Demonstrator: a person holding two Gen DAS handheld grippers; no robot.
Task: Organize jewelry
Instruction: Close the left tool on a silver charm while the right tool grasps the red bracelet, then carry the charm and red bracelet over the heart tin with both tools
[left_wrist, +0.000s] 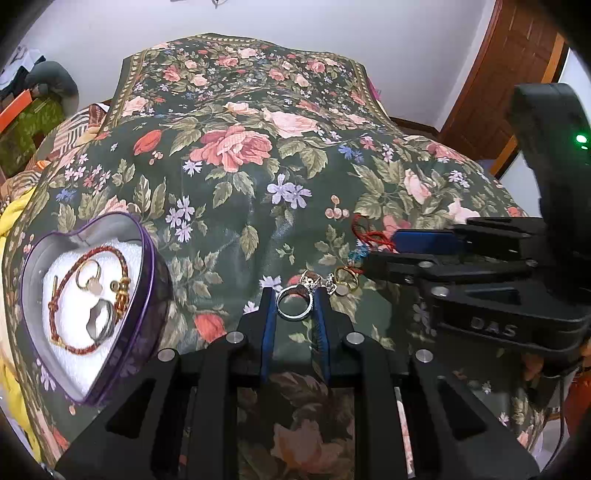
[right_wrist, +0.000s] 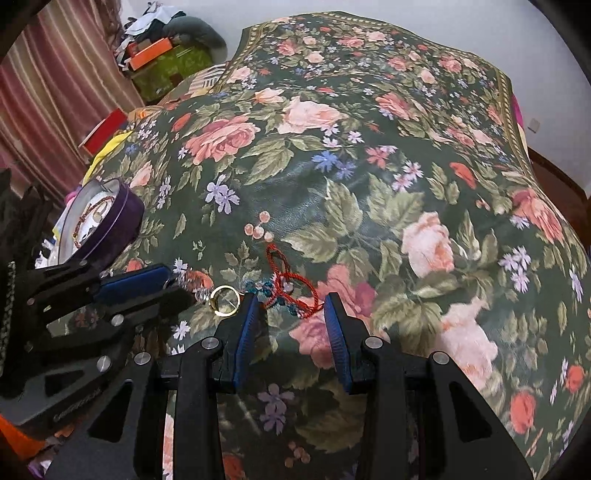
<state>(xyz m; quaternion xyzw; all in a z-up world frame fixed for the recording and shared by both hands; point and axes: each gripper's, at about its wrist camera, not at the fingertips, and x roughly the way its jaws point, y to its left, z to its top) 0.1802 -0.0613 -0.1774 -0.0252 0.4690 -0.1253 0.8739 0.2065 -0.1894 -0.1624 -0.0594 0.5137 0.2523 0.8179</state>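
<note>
My left gripper is shut on a silver ring, held upright just above the floral cloth. Just past it lie a sparkly silver piece and a gold ring. My right gripper is open and low, with a red cord bracelet lying between its fingertips. The gold ring sits just left of its left finger. A purple heart-shaped tin on the left holds a braided red bracelet, a gold ring and a silver band. In the right wrist view the left gripper enters from the left.
The floral cloth covers a wide raised surface that drops away at its edges. Yellow fabric lies beside the tin. Boxes and clothes are piled far left near a striped curtain. A wooden door stands at the far right.
</note>
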